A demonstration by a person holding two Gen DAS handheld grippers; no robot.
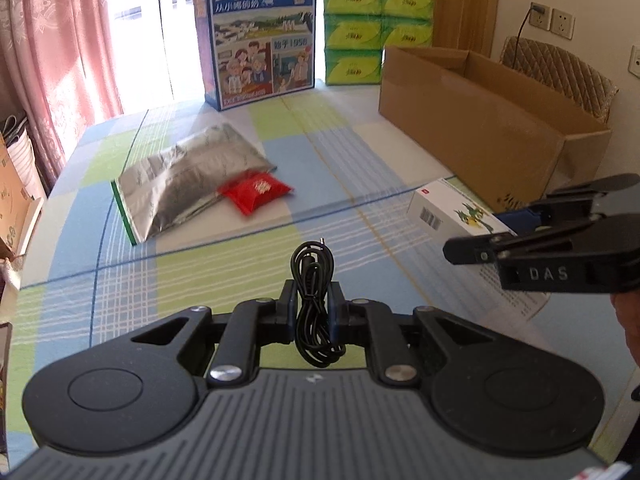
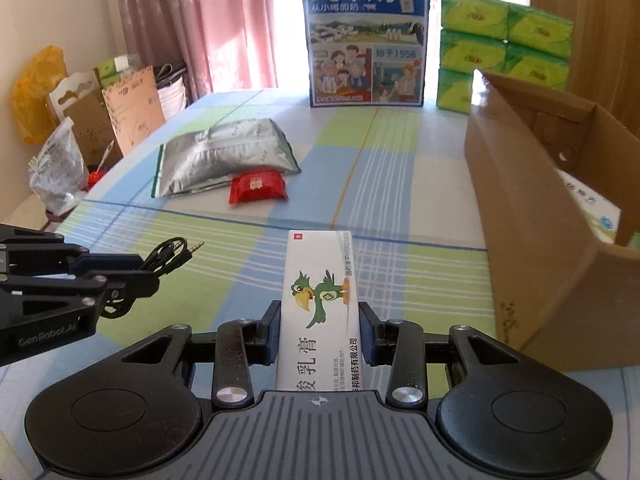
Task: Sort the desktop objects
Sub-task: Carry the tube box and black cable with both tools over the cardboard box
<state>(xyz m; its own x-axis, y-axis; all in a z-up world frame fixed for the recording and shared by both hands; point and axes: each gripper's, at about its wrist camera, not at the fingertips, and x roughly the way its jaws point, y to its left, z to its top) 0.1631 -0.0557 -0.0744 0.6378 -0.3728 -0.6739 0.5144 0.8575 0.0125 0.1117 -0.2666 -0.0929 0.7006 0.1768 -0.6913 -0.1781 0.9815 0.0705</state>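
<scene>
My left gripper [image 1: 313, 307] is shut on a coiled black audio cable [image 1: 314, 280], held above the checked tablecloth; from the right wrist view the same cable [image 2: 168, 256] sticks out of the left gripper [image 2: 132, 280] at the left edge. My right gripper [image 2: 319, 326] is shut on a white medicine box with a green bird [image 2: 320, 304]; in the left wrist view that box [image 1: 456, 212] shows at the right, ahead of the right gripper [image 1: 480, 250]. On the table lie a silver foil bag [image 1: 188, 180] and a red packet [image 1: 254, 192].
An open cardboard box [image 2: 532, 216] stands on the right with a carton inside. A blue milk carton [image 1: 260, 36] and green tissue packs [image 1: 376, 28] stand at the far edge. Bags and cardboard [image 2: 80, 120] crowd the floor at the left.
</scene>
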